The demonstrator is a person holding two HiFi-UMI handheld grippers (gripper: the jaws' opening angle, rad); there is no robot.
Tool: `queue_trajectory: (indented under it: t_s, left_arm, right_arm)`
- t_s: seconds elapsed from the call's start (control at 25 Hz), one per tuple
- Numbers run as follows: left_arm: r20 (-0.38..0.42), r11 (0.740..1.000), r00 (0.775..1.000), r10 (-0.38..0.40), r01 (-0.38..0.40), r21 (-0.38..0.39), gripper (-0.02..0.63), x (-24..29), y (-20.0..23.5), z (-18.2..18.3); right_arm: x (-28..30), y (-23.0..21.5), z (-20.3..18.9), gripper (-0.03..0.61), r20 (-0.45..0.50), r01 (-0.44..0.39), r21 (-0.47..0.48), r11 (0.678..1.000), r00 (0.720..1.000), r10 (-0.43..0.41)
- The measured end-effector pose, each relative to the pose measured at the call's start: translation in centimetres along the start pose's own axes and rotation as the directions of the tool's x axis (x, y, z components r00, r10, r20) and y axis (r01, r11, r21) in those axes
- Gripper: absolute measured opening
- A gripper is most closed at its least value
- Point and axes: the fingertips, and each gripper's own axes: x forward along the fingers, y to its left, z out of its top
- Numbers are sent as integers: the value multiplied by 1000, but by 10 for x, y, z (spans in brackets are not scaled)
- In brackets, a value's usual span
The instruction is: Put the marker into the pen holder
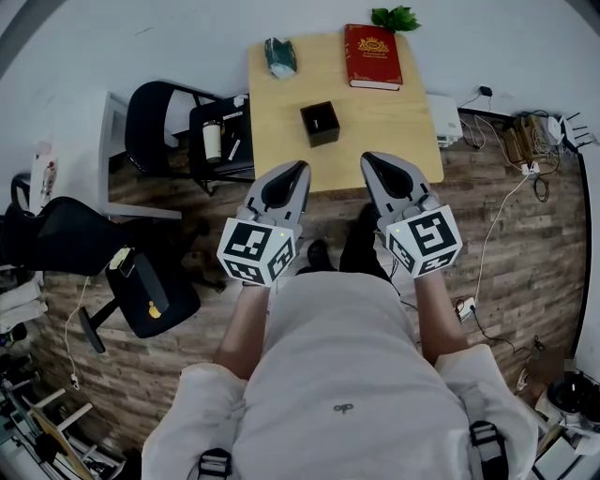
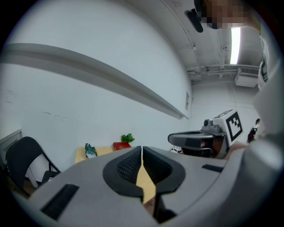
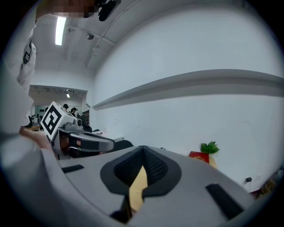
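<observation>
The black square pen holder [image 1: 320,123] stands near the middle of the wooden table [image 1: 272,112]. I cannot pick out a marker for certain; a couple of thin pale sticks [image 1: 232,131] lie on a black chair seat left of the table. My left gripper [image 1: 301,170] and right gripper [image 1: 367,159] hover side by side over the table's near edge, short of the holder. Both are shut with nothing between the pads. In the left gripper view the left gripper [image 2: 142,150] has its jaws together, and so does the right gripper [image 3: 142,150] in the right gripper view.
A red book [image 1: 373,56], a teal crumpled object [image 1: 279,56] and a green plant [image 1: 395,17] sit at the table's far side. The black chair [image 1: 202,131] with a white bottle [image 1: 213,141] stands left of the table. A white box [image 1: 443,120] and cables [image 1: 511,202] lie at the right.
</observation>
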Motion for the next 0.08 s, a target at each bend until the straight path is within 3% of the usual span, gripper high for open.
queue_trajectory:
  t_s: [0.08]
  left_arm:
    - [-1,1000,1000,-1,1,-1,14,-1,1,0]
  right_arm:
    - [1,1,0,-2,-1,2,1,1000,1000,-2]
